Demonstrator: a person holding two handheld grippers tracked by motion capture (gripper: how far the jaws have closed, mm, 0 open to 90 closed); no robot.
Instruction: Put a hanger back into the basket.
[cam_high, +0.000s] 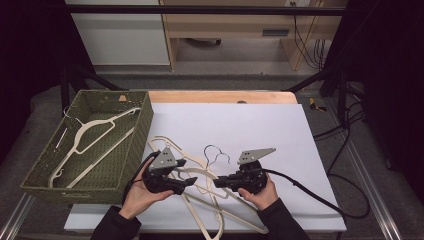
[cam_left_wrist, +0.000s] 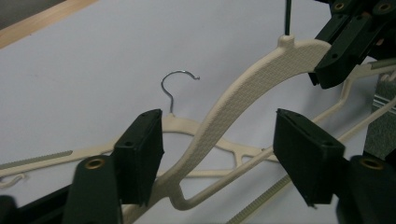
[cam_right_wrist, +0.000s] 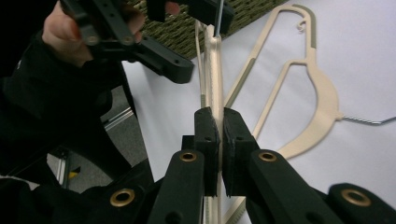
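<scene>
My right gripper (cam_right_wrist: 218, 140) is clamped tight on the cream hanger (cam_right_wrist: 214, 84), low in the middle of the right gripper view. In the high view this hanger (cam_high: 200, 172) sits near the bottom middle, lifted between my two hands. My left gripper (cam_left_wrist: 219, 149) has its jaws apart, one on each side of the hanger's arm (cam_left_wrist: 224, 112), not pressing it. More hangers (cam_high: 220, 210) lie on the white table (cam_high: 260, 125). The green basket (cam_high: 142, 127) at the left holds another hanger (cam_high: 87, 137)
</scene>
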